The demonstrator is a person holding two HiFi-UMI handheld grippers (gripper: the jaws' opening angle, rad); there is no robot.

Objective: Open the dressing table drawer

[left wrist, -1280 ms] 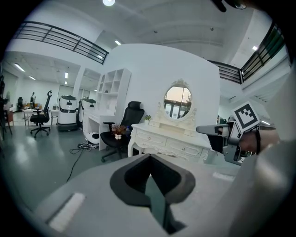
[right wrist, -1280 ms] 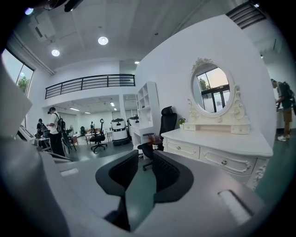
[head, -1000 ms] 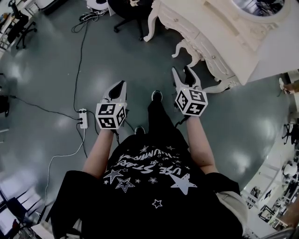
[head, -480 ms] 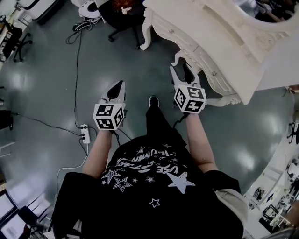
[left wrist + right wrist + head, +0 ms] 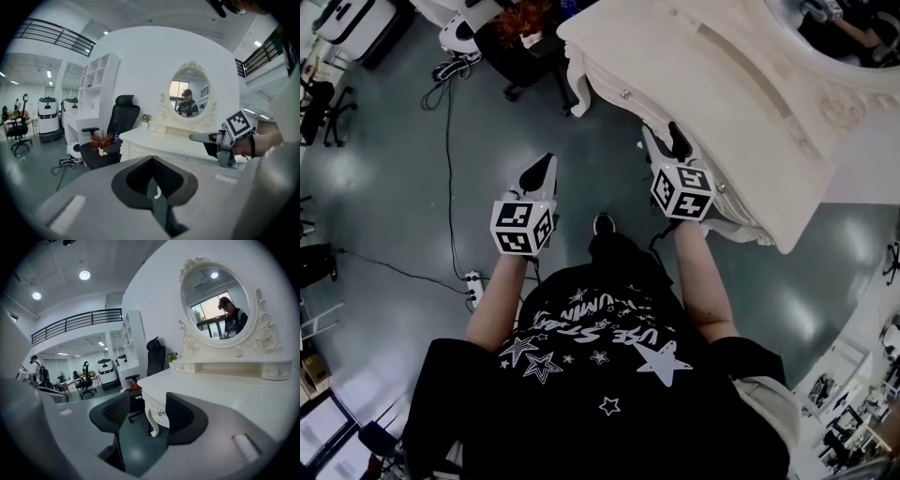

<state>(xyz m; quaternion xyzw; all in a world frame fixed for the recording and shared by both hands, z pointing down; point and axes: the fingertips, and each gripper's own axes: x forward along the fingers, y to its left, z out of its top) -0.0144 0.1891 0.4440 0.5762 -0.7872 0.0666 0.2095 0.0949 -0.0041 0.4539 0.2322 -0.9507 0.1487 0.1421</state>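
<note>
The white dressing table [image 5: 741, 103] fills the upper right of the head view, its drawer front facing me with small round knobs [image 5: 625, 94]. My right gripper [image 5: 660, 134] is open, its fingertips just in front of the drawer front between two knobs and touching nothing. In the right gripper view one knob [image 5: 161, 413] shows in the gap between the jaws, below the table top [image 5: 211, 385]. My left gripper [image 5: 546, 165] is shut and empty, held over the floor left of the table. In the left gripper view the table [image 5: 154, 140] lies ahead.
An oval mirror [image 5: 220, 305] stands on the table's back. A black office chair [image 5: 520, 37] sits by the table's far corner. A cable [image 5: 448, 141] and a power strip [image 5: 474, 278] lie on the grey floor to my left. My shoe [image 5: 603, 223] shows between the grippers.
I have come closer to the dressing table, which now fills more of the head view. The right gripper's tips have reached the drawer front. Both jaws' states are unchanged.
</note>
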